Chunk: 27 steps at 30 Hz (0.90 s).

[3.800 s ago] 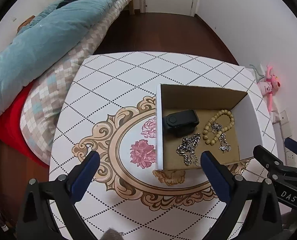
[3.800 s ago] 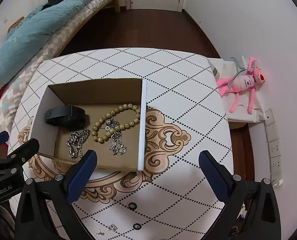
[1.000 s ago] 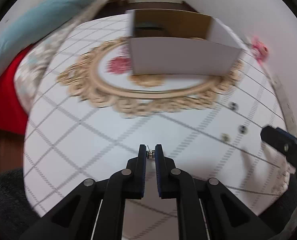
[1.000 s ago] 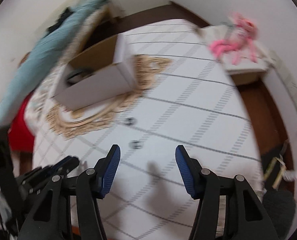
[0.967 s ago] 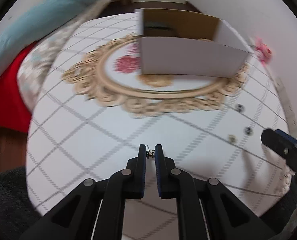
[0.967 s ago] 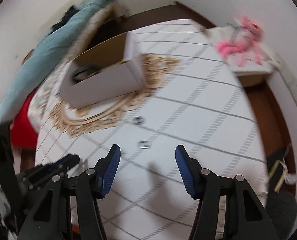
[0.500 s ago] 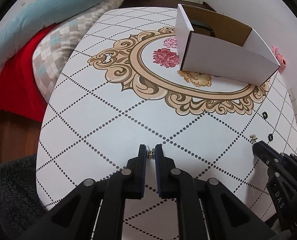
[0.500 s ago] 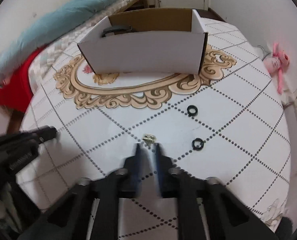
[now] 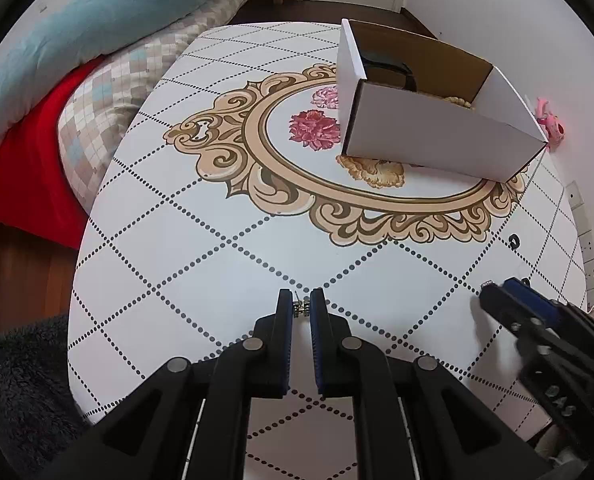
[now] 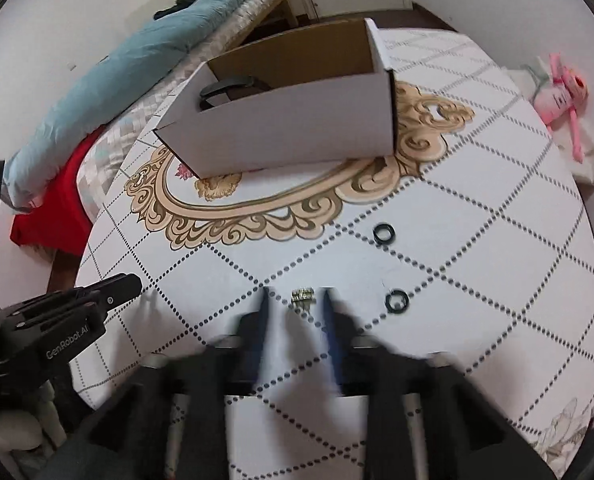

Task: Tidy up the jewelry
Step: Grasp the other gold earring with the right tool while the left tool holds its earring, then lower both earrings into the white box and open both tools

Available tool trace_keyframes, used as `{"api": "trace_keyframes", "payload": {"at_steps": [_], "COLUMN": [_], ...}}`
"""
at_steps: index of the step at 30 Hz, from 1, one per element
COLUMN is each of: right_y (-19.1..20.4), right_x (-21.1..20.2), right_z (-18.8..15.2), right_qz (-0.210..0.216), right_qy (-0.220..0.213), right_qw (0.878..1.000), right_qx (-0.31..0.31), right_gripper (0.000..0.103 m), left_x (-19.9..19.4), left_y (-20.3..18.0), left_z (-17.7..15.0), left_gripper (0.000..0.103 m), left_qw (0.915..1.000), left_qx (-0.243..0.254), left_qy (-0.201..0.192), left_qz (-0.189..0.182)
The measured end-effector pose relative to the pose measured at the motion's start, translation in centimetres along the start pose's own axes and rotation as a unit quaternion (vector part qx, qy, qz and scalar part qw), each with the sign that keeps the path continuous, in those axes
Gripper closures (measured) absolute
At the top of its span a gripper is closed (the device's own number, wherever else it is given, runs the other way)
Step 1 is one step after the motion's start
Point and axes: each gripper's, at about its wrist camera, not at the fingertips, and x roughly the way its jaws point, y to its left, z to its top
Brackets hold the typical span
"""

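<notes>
Jewelry first, from the left wrist view: the left gripper (image 9: 301, 309) has its jaws nearly together, pinching a small silver earring (image 9: 300, 307) at the tips, above the worktop (image 9: 217, 264) and well short of the cardboard box (image 9: 437, 136) ahead to the right, where it likely belongs.

From the right wrist view, the right gripper (image 10: 295, 304) is motion-blurred, jaws part open with nothing between them yet; a small gold-toned ring (image 10: 303, 294) lies on the worktop just beyond them, long axis crosswise. Two black rings (image 10: 384, 233) lie to the right.

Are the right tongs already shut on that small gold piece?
No, the right tongs are open, and the small gold piece lies on the table between them.
</notes>
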Motion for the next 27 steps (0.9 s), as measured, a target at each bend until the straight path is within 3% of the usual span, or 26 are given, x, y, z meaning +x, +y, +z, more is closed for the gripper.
{"api": "trace_keyframes", "payload": {"at_steps": [5, 7, 13, 16, 20, 23, 27], "right_y": [1.4, 1.8, 1.0, 0.2, -0.9, -1.9, -3.4], "right_x": [0.7, 0.9, -0.3, -2.7, -5.8, -6.2, -4.8], "right_z": [-0.3, -0.5, -0.3, 0.8, 5.4, 9.5, 14.6], "right_qz": [-0.034, -0.050, -0.029, -0.007, 0.028, 0.038, 0.045], "right_qy": [-0.013, -0.018, -0.036, -0.062, -0.097, -0.104, -0.087], "right_qw": [0.999, 0.997, 0.999, 0.998, 0.995, 0.994, 0.995], "right_qx": [-0.034, -0.049, -0.029, -0.004, 0.017, 0.022, 0.029], "right_gripper": [0.069, 0.090, 0.091, 0.091, 0.091, 0.091, 0.091], "left_x": [0.2, 0.3, -0.4, -1.6, -3.5, -3.6, -2.7], "left_y": [0.2, 0.3, -0.1, -1.1, -3.3, -5.0, -6.5], "left_z": [-0.1, -0.1, 0.2, 1.8, 5.9, 10.4, 14.9], "left_gripper": [0.097, 0.097, 0.097, 0.097, 0.097, 0.097, 0.097], "left_qw": [1.0000, 1.0000, 1.0000, 0.9996, 0.9972, 0.9942, 0.9934], "left_qx": [-0.001, -0.001, 0.003, 0.002, 0.019, 0.036, 0.060], "left_qy": [0.002, 0.003, -0.005, -0.010, -0.030, -0.023, -0.021], "left_qz": [0.003, 0.003, 0.001, -0.026, -0.065, -0.099, -0.095]}}
